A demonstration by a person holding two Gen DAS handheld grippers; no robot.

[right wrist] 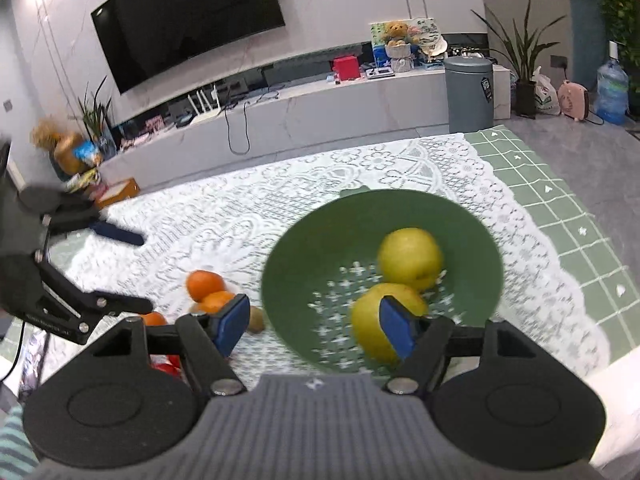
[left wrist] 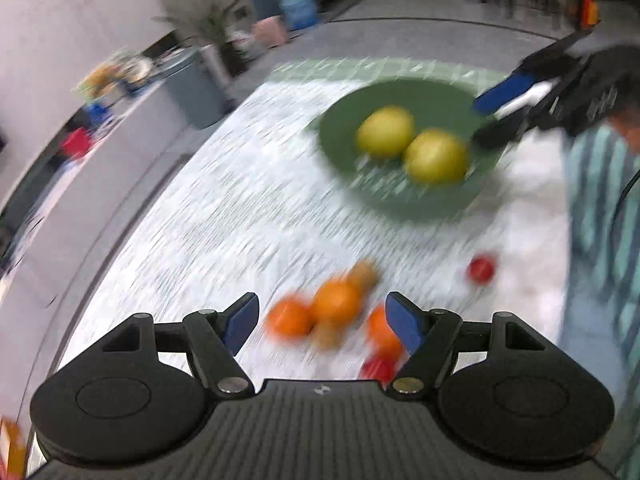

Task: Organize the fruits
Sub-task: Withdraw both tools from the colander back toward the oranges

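A green perforated bowl (left wrist: 404, 200) (right wrist: 320, 240) sits on the white lace cloth and holds two yellow fruits (left wrist: 386, 131) (right wrist: 410, 258). Several oranges (left wrist: 336, 302) (right wrist: 205, 284), brown kiwis (left wrist: 364, 274) (right wrist: 256, 320) and red fruits (left wrist: 482, 268) (right wrist: 166, 366) lie on the cloth beside the bowl. My left gripper (left wrist: 322, 322) is open and empty just above the oranges; the left wrist view is blurred. My right gripper (right wrist: 314, 326) is open and empty over the bowl's near rim. Each gripper shows in the other's view, the right (left wrist: 516, 96) and the left (right wrist: 120, 268).
The lace cloth (right wrist: 224, 208) lies over a green checked mat (right wrist: 560, 208) on the table. Beyond the table stand a grey bin (right wrist: 470, 92), a low TV bench (right wrist: 320, 104), plants and a water bottle (right wrist: 612, 92). A person's striped sleeve (left wrist: 600, 208) is at the right.
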